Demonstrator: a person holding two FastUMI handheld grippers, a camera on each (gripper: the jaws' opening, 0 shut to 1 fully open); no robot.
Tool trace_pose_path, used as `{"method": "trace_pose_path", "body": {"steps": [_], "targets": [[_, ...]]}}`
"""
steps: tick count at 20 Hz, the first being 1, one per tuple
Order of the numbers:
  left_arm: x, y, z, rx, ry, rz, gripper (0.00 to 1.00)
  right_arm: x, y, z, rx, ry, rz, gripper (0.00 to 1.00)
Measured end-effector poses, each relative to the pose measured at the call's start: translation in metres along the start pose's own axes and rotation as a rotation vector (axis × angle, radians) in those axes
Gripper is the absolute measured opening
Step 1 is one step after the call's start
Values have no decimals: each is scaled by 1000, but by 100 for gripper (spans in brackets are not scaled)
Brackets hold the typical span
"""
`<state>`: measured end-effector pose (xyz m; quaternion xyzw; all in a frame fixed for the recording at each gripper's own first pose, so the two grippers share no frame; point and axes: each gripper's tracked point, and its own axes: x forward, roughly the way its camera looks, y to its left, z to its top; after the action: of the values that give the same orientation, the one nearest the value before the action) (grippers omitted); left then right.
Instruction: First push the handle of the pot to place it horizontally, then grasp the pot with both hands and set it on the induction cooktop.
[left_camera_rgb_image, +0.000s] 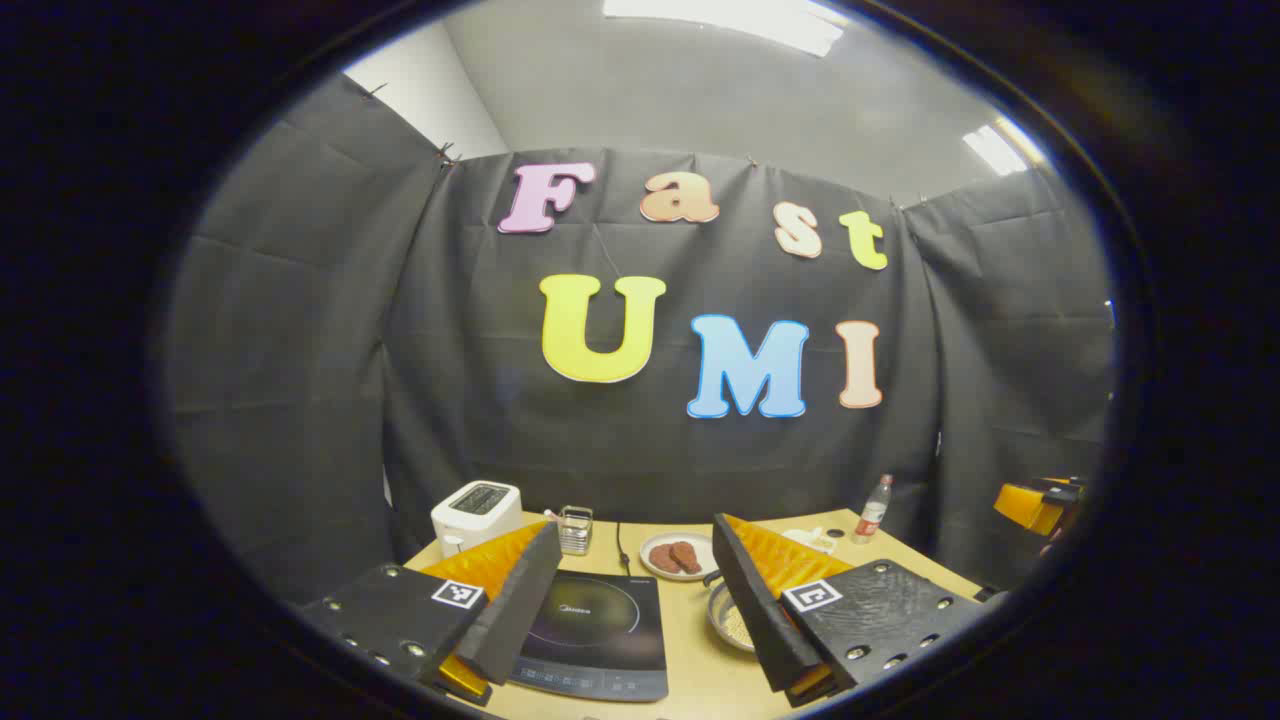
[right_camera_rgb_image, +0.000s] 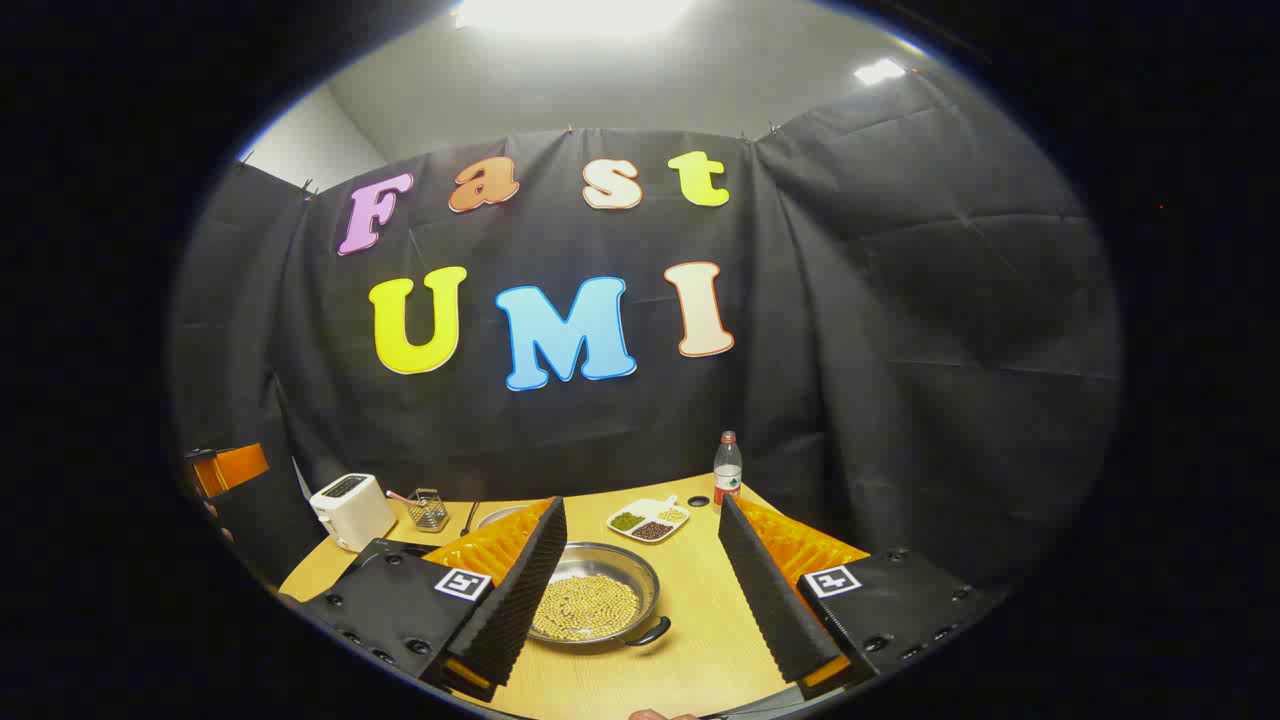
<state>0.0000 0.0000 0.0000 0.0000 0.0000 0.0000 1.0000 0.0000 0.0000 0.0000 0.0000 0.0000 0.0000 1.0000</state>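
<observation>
Both grippers gape wide, grasping nothing: left gripper (left_camera_rgb_image: 630, 615) low over the induction cooktop (left_camera_rgb_image: 598, 635), right gripper (right_camera_rgb_image: 640, 590) framing the pot (right_camera_rgb_image: 595, 606) at bottom centre.

Small brand mark on induction cooktop (left_camera_rgb_image: 597, 630), too small to read

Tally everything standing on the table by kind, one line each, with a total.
Cooking gear: 2, the pot and the induction cooktop
Appliances: 1, the toaster
Dishes with food: 2, the plate and the divided dish
Bottles: 1, the bottle
Wire holders: 1, the wire basket
Total: 7
</observation>
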Motion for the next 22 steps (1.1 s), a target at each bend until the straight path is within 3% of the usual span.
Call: {"method": "trace_pose_path", "body": {"steps": [1,3,4,8,12,13,14,15,16,18,19,20,22], "targets": [[0,-2,-2,2,5,-2,92,-1,4,-3,1,6,8,98],[-3,-8,-9,0,12,-5,88,-4,8,-6,-3,14,22,98],[-4,-12,-14,-14,15,-15,92,-4,9,-6,-8,16,25,98],[-13,-22,-40,-75,61,-45,88,-6,7,-6,-12,12,17,98],[-13,-17,-41,-15,61,-33,88,-6,2,-10,-8,24,-1,98],[-12,-17,-39,-6,56,-34,93,-6,1,-11,-5,26,-5,98],[-11,-18,-36,0,50,-37,88,-6,0,-10,-3,27,-9,98],[-10,-19,-36,5,44,-39,93,-6,0,-10,-1,28,-10,98],[-9,-21,-35,10,42,-41,88,-6,1,-10,-1,29,-10,98],[-9,-24,-35,17,38,-49,88,-6,2,-11,-3,30,-12,98],[-9,-25,-35,19,35,-53,93,-5,2,-12,-7,33,-12,98],[-10,-25,-34,24,34,-55,88,-4,2,-12,-7,36,-10,98],[-8,-26,-36,34,31,-61,88,-2,8,-14,-9,53,5,98]]}}
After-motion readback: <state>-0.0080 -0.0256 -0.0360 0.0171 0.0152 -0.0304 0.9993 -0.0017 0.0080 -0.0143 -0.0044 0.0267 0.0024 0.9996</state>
